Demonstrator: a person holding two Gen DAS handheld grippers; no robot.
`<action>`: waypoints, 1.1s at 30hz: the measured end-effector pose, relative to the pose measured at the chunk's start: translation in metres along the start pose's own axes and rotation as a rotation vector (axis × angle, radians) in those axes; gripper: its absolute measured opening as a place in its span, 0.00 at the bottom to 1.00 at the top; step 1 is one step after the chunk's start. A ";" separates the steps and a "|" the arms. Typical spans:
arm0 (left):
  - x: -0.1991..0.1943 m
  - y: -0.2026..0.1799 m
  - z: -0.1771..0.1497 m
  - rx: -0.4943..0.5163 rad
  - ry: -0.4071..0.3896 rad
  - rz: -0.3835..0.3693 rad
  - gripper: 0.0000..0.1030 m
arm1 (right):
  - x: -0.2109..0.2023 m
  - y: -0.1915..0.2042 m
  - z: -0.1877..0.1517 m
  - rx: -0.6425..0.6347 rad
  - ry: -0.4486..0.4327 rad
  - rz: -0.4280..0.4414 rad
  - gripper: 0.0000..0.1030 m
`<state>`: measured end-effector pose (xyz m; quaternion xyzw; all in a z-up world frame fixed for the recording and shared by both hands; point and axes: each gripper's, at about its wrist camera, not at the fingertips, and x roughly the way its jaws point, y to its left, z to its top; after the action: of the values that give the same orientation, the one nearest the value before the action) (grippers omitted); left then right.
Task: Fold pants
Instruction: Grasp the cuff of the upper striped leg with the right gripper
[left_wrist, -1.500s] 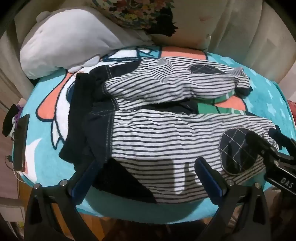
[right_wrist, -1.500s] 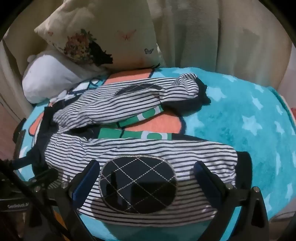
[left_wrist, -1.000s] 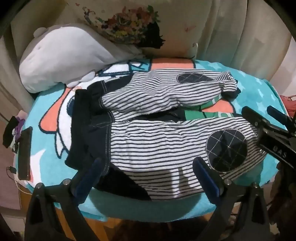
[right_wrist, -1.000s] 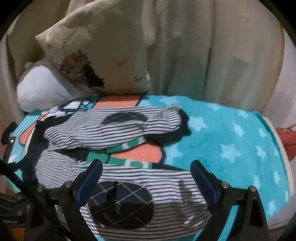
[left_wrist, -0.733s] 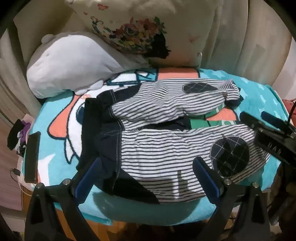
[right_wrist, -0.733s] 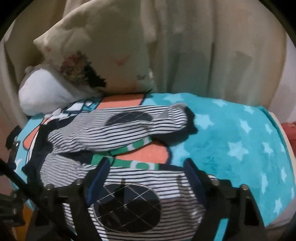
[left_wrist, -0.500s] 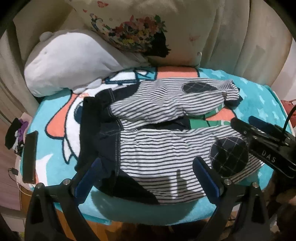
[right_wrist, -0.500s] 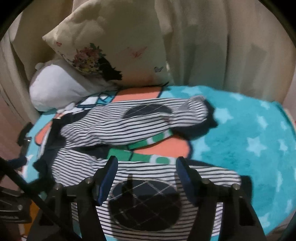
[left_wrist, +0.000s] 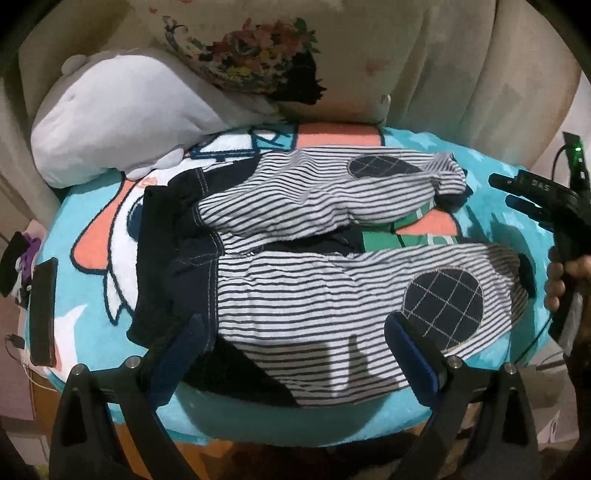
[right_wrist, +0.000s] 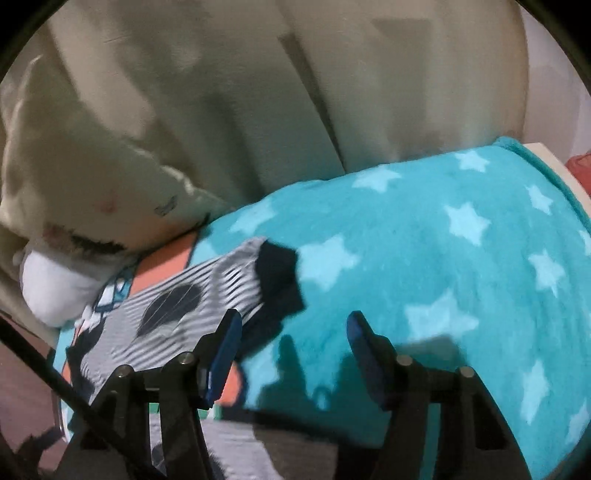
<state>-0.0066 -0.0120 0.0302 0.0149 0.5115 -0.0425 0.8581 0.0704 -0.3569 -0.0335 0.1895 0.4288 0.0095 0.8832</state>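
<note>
A: Two grippers here, what are they up to?

B: left gripper (left_wrist: 295, 332) sits at the bottom of its frame, jaws wide apart over the striped pants (left_wrist: 332, 288); nothing pinched; right gripper (right_wrist: 291, 332) has jaws apart too, over the teal star blanket (right_wrist: 443, 258)

A: and the pants?

B: spread flat mid-frame on the blanket; waistband left, both legs running right; a dark knee patch (left_wrist: 443, 302) on the near leg; in the blurry right view a cuff (right_wrist: 277, 277) lies just upper left of the fingers; plush toy (left_wrist: 122, 118) upper left, floral pillow (left_wrist: 277, 48) behind
</note>
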 end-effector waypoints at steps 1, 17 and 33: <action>0.001 0.000 0.000 -0.006 0.002 0.003 0.96 | 0.007 -0.002 0.005 0.003 0.009 -0.002 0.63; 0.018 0.009 0.002 -0.102 0.063 0.020 0.96 | 0.054 0.003 0.040 -0.021 0.100 0.068 0.06; 0.037 0.011 0.010 -0.099 0.111 -0.039 0.96 | -0.009 -0.046 0.030 0.034 0.063 0.103 0.40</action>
<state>0.0206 -0.0039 0.0020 -0.0351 0.5598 -0.0329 0.8272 0.0807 -0.4107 -0.0255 0.2261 0.4464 0.0534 0.8642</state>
